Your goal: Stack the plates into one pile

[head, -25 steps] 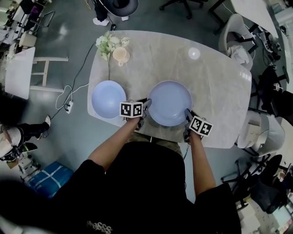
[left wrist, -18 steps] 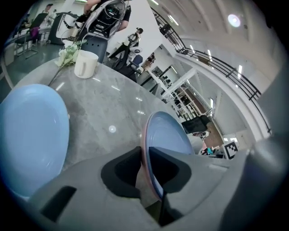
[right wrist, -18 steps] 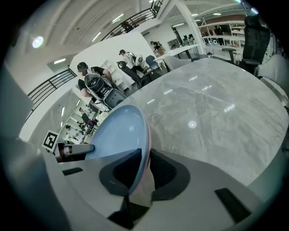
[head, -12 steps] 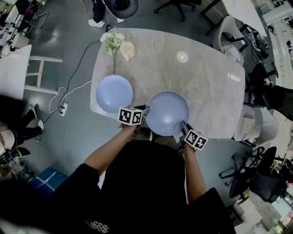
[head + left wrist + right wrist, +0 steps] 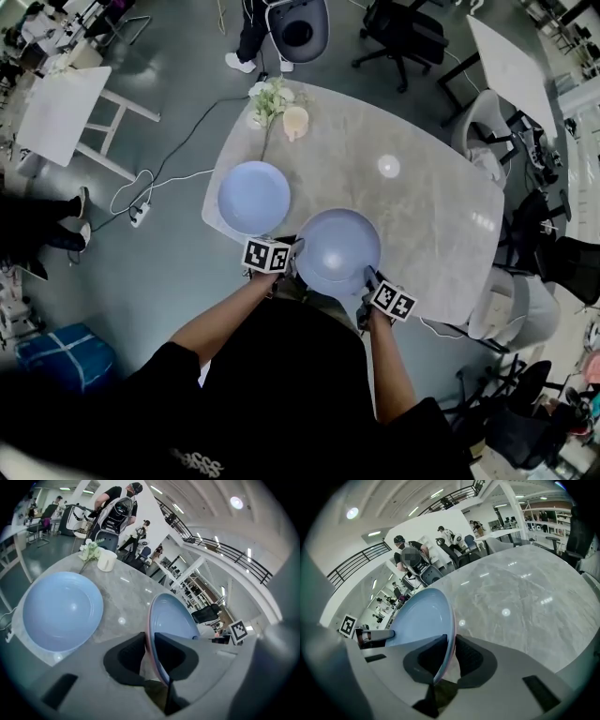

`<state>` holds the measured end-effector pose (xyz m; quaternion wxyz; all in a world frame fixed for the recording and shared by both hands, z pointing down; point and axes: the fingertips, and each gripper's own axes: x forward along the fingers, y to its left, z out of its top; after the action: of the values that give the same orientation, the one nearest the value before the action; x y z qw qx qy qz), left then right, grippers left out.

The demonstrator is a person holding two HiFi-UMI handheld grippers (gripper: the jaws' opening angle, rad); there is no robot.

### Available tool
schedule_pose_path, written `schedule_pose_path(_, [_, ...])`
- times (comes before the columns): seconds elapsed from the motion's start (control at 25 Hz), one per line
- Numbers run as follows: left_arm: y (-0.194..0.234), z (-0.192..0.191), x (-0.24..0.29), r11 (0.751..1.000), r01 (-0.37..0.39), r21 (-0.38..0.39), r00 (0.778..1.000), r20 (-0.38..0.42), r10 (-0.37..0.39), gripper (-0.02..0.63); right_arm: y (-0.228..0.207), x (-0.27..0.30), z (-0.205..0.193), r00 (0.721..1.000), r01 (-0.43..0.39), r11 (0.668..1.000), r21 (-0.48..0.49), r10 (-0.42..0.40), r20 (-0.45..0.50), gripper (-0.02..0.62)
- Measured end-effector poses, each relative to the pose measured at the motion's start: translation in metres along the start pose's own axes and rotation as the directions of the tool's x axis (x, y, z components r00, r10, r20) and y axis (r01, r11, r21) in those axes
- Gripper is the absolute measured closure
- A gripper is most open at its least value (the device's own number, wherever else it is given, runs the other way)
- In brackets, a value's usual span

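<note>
The held blue plate (image 5: 339, 249) is hanging over the near edge of the counter (image 5: 422, 216), apparently lifted clear. The left gripper (image 5: 296, 251) and the right gripper (image 5: 369, 277) are each pinching its rim from opposite sides, jaws narrowed onto it. The second blue plate (image 5: 254, 197) is lying flat on the counter just to the left, apart from it. In my judgement, both grippers should be travelling together and level so the rim is not twisting, centring before lowering.

Grips plate (image 5: 338, 248) by opposite sides of rim with left gripper (image 5: 295, 251) and right gripper (image 5: 369, 278), over near edge of table (image 5: 431, 216). Second plate (image 5: 254, 197) flat on table to its left, apart. Cup (image 5: 295, 122) beside flowers (image 5: 270, 96) at far corner.
</note>
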<state>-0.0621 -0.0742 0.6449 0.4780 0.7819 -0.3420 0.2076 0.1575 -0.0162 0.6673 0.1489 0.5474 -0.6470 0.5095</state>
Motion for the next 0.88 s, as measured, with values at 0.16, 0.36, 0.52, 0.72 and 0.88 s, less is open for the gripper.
schedule_pose_path(0.16, [0.015, -0.011, -0.016, 0.998, -0.046, -0.041, 0.998, 0.031, 0.047, 0.540, 0.015, 0.015, 0.001, 0.998, -0.051, 0.996, -0.076, 0.048, -0.042, 0.537])
schedule_pose_path(0.36, [0.029, -0.011, -0.042, 0.995, -0.082, -0.054, 0.994, 0.061, 0.085, 0.541, 0.044, 0.015, -0.003, 0.996, -0.073, 0.993, -0.096, 0.069, -0.049, 0.537])
schedule_pose_path(0.52, [0.048, -0.018, -0.059, 0.997, -0.052, -0.051, 0.996, 0.067, 0.055, 0.540, 0.065, 0.017, -0.020, 0.998, -0.050, 0.995, -0.089, 0.046, -0.043, 0.537])
schedule_pose_path(0.72, [0.095, -0.027, -0.099, 0.999, 0.018, 0.030, 1.000, 0.016, -0.019, 0.534, 0.120, 0.032, -0.053, 0.999, 0.027, 0.997, -0.079, -0.030, -0.034, 0.538])
schedule_pose_path(0.88, [0.154, -0.010, -0.145, 0.999, 0.039, 0.035, 0.999, 0.032, -0.040, 0.534, 0.185, 0.062, -0.073, 0.998, 0.057, 0.998, -0.027, -0.057, -0.012, 0.540])
